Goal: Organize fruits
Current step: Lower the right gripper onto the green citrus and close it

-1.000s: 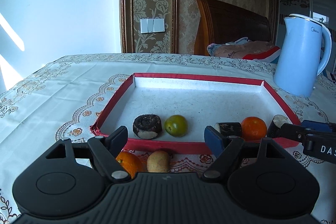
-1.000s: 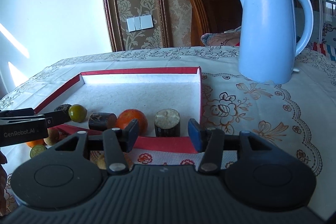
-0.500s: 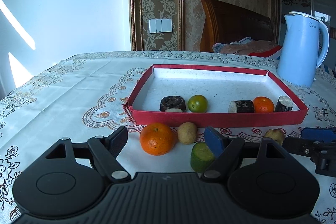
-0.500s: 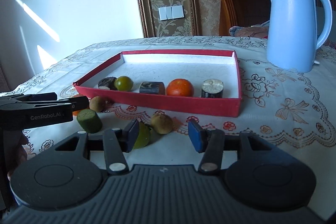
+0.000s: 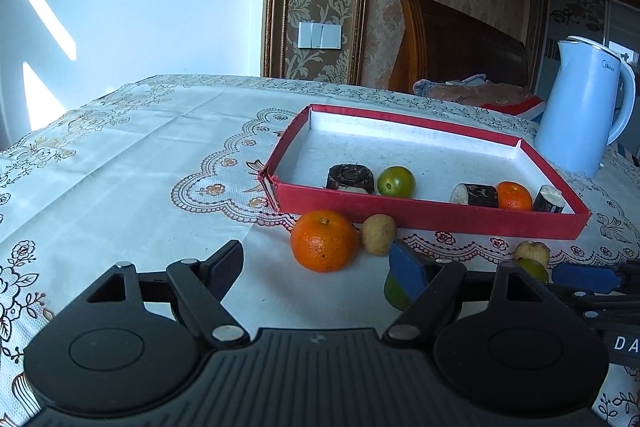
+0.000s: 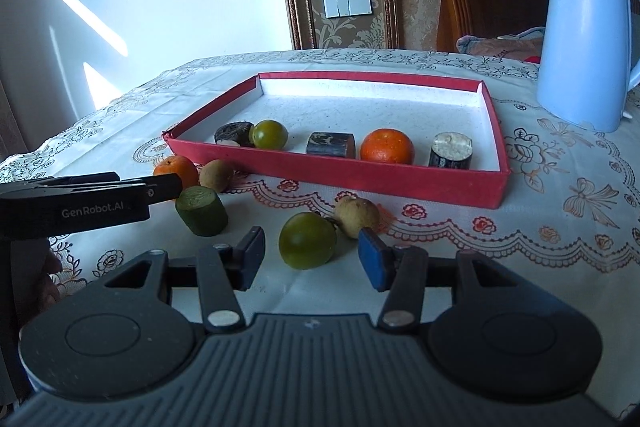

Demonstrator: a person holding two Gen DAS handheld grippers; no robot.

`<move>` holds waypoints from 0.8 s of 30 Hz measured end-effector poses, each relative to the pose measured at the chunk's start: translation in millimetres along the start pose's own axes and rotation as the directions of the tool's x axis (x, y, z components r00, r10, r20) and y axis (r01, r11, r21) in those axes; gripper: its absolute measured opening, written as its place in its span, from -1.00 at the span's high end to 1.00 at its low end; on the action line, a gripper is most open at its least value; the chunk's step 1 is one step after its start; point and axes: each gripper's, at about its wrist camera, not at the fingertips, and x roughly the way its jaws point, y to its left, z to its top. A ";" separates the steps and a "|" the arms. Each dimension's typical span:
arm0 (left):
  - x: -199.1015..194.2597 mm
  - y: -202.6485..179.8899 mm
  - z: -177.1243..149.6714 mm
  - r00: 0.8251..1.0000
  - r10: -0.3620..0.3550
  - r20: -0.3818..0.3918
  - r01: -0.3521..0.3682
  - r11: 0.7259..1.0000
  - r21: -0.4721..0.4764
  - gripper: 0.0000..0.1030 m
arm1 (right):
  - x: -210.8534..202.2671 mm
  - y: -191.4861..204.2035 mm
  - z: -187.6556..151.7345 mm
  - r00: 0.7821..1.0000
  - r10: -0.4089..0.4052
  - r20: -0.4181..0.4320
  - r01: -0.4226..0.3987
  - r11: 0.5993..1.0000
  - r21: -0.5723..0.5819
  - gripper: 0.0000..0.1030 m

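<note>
Right gripper (image 6: 311,259) spread, empty, low over cloth, green fruit (image 6: 307,246) just ahead between fingers: likely next pick. Left gripper (image 5: 316,267) also spread, empty, lined toward orange (image 5: 324,246).

Tray (image 6: 360,183) holds five pieces in row near front wall, back half bare, likely room for rest. Loose on cloth before tray: orange, two tan fruits (image 6: 357,211) (image 6: 216,175), green cylinder (image 6: 202,211), green fruit.

Tan fruit touches green fruit's far side; may get nudged. Tray's front wall must be cleared. Kettle (image 6: 586,39) well apart at right.
</note>
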 end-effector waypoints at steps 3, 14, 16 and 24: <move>-0.7 -0.2 -1.3 1.000 -0.003 -0.006 0.003 1.000 0.001 -0.64 | 2.5 2.2 -0.3 1.000 -0.001 -0.009 0.001 1.000 -0.005 0.05; -0.9 1.5 -1.8 1.000 0.001 -0.012 -0.001 1.000 -0.007 -0.67 | 13.4 1.9 2.2 0.999 -0.012 -0.050 0.012 1.000 0.006 0.05; -0.5 1.5 -1.7 1.000 0.004 -0.014 -0.004 1.000 -0.009 -0.68 | 16.8 3.8 3.4 0.998 -0.021 -0.059 0.021 1.000 0.001 0.04; 0.7 1.7 -1.6 1.000 0.012 -0.020 -0.012 1.000 -0.010 -0.72 | 21.2 8.7 5.1 0.996 -0.053 -0.066 0.053 0.999 -0.008 0.15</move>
